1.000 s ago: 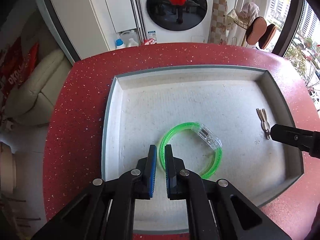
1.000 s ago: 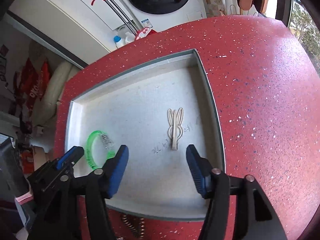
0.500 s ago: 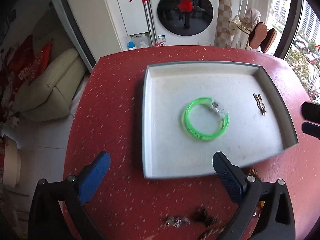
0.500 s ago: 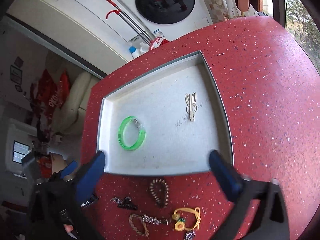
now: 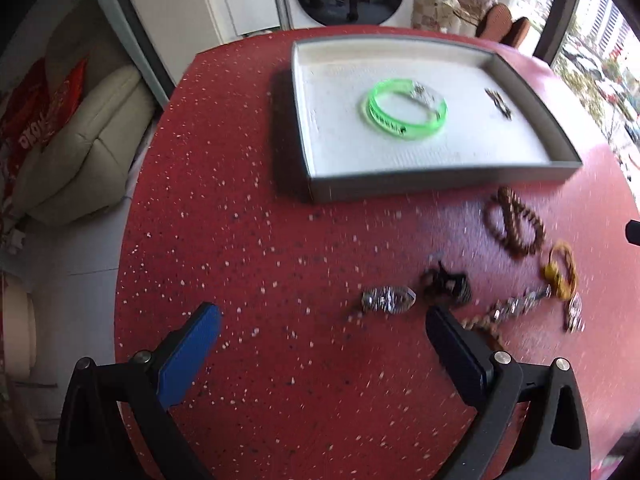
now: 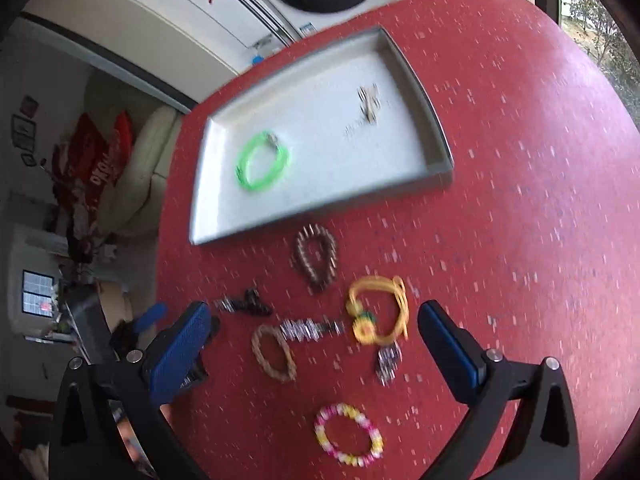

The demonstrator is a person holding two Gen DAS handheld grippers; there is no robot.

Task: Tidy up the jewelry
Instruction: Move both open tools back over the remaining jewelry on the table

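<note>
Change from one second earlier: both grippers have withdrawn from the tray (image 5: 440,184) and now hang over the red desk (image 5: 260,240) on its near side. The left gripper (image 5: 320,328) then pinched the green bangle (image 5: 406,110); its fingers have since opened and now stand wide, with nothing between them. The right gripper (image 6: 314,320) has also been opening and is likewise wide and empty.

Location of parts: the bangle lies flat inside the tray, beside a small pale clip (image 6: 370,104) (both well apart from either gripper). The remaining jewelry lies loose on the desk in front of the tray. In the right wrist view, a yellow cord bracelet (image 6: 378,312), a tan braided bracelet (image 6: 274,354) and a silver chain (image 6: 310,330) lie between the right fingers' tips, below them, untouched. A brown bead bracelet (image 6: 316,256) lies just beyond; a pink-and-yellow bead bracelet (image 6: 348,434) lies nearer the camera.
</note>
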